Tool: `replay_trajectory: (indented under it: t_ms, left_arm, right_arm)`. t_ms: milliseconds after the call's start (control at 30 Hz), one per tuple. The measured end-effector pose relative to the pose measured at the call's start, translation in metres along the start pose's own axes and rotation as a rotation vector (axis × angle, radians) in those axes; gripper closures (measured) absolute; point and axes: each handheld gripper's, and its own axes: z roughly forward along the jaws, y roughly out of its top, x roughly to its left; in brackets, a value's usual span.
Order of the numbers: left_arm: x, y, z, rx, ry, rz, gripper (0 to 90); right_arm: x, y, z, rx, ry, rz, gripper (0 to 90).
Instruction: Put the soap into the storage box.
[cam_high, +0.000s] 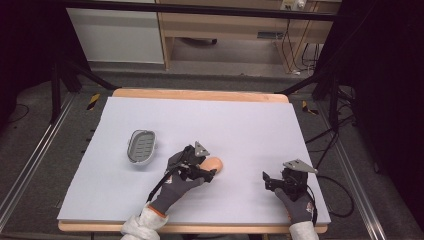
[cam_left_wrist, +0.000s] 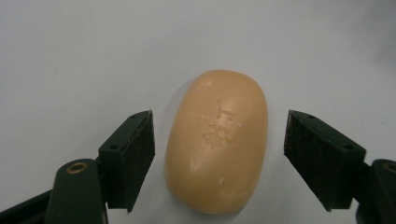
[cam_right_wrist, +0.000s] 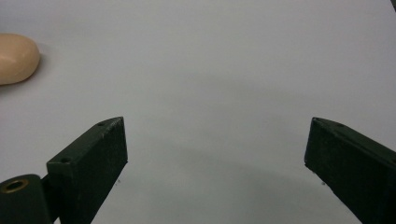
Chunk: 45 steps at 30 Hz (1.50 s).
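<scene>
Soap bar (cam_left_wrist: 216, 142): peach oval, flat on white table cover (cam_high: 240, 120), centre of frame in high view.
Left gripper (cam_left_wrist: 218, 161): jaws apart, flanking soap, not touching.
Right gripper (cam_right_wrist: 215, 158): lower right, jaws wide apart over bare cover.
Grey soap dish (cam_high: 141, 146): left of centre, apart from soap.

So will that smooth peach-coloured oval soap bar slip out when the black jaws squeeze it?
It might. The peach-coloured oval soap bar looks smooth and rounded, so the open left gripper could squirt it forward if it pinches off-centre. It looks solid, so it probably won't bend. Lying flat on the white table sheet, it should slide rather than roll.
</scene>
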Motion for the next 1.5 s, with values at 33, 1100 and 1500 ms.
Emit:
replay_trajectory:
  t_ms: [33, 1100, 1500]
  left_arm:
    - [0.0, 0.0, 0.001, 0.004, 0.002, 0.001, 24.1]
    - [0.0, -0.003, 0.03, 0.073, -0.005, 0.017, 27.6]
    - [-0.002, -0.002, 0.027, 0.083, 0.002, 0.019, 31.4]
  right_arm:
    - [0.0, 0.0, 0.0, 0.0, 0.0, -0.002, 6.1]
    - [0.0, 0.0, 0.002, 0.016, -0.003, -0.001, 6.1]
    - [-0.001, 0.0, 0.001, 0.016, -0.005, 0.002, 6.1]
